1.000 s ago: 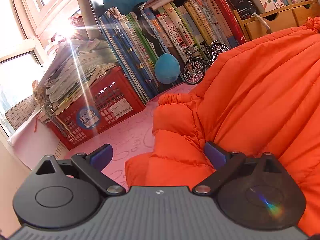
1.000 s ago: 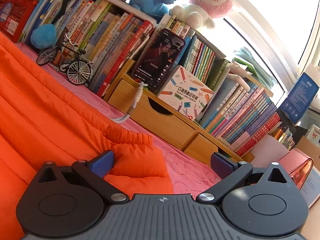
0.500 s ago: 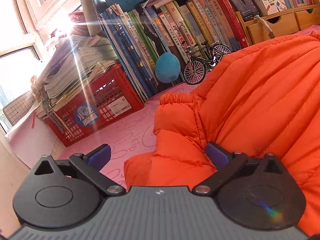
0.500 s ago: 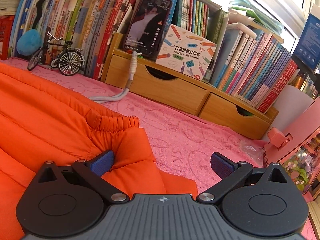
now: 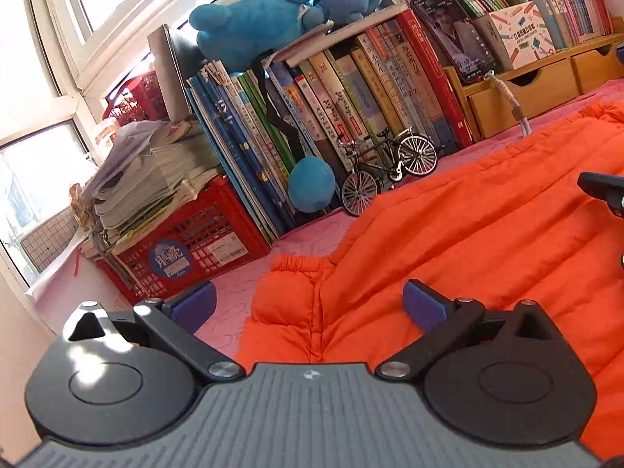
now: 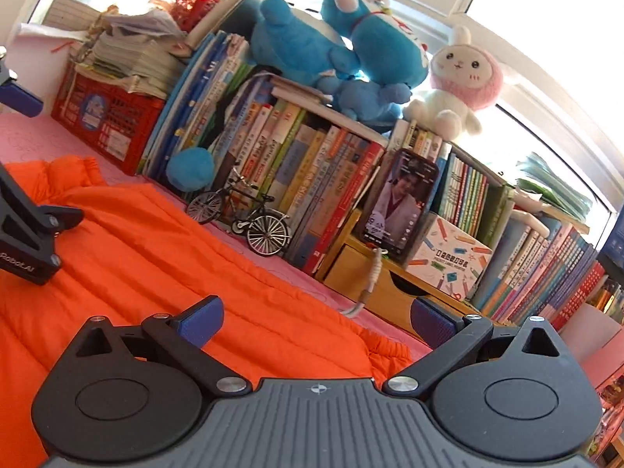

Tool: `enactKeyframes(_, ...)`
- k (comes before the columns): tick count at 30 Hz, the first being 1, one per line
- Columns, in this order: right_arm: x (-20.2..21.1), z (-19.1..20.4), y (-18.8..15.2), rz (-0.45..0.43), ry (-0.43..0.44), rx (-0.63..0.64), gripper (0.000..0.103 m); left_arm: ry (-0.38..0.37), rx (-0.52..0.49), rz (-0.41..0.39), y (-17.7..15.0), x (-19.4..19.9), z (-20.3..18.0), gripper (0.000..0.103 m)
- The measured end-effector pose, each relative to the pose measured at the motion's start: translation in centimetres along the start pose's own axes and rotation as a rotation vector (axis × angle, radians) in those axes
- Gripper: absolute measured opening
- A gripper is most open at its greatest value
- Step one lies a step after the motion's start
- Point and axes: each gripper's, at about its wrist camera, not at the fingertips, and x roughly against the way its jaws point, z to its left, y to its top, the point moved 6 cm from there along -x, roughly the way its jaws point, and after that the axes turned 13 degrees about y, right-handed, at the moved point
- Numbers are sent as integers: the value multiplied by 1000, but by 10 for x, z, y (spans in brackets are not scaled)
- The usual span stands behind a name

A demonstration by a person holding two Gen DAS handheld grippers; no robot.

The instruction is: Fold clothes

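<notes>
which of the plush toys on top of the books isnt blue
The white rabbit plush with the pink hood, rightmost; the plush toys beside it are blue.

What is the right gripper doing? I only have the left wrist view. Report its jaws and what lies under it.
Observer: The right gripper is open with nothing between its fingers, and it hangs over the orange jacket.
Operator: Give me the nearest sleeve end.
Observer: An elastic cuff lies just below the gap, toward the right finger, on the pink cloth.
Operator: Name what sits above the phone.
Observer: A white and pink rabbit plush sits on the books above the phone, beside the blue plush.
</notes>
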Motion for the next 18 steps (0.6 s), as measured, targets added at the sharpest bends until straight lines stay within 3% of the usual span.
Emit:
enactKeyframes(3, 1, 8, -11, 7, -1, 44, 103, 1, 8, 12, 2, -3, 0, 103)
enactKeyframes(7, 2, -44, -57, 84, -66, -141, 103, 30, 46, 74, -11, -23, 26, 103)
enactKeyframes(10, 8, -80, -93, 160, -180, -187, 103, 51, 75, 120, -20, -39, 44, 103)
enactKeyframes(13, 21, -107, -118, 200, -192, -264, 103, 65, 96, 149, -26, -48, 60, 103)
enactKeyframes(14, 24, -111, -121, 206, -202, -252, 103, 64, 97, 145, -25, -47, 64, 103)
enactKeyframes(18, 32, -115, -128, 242, -245, -160, 103, 130, 190, 286, -42, -65, 95, 102)
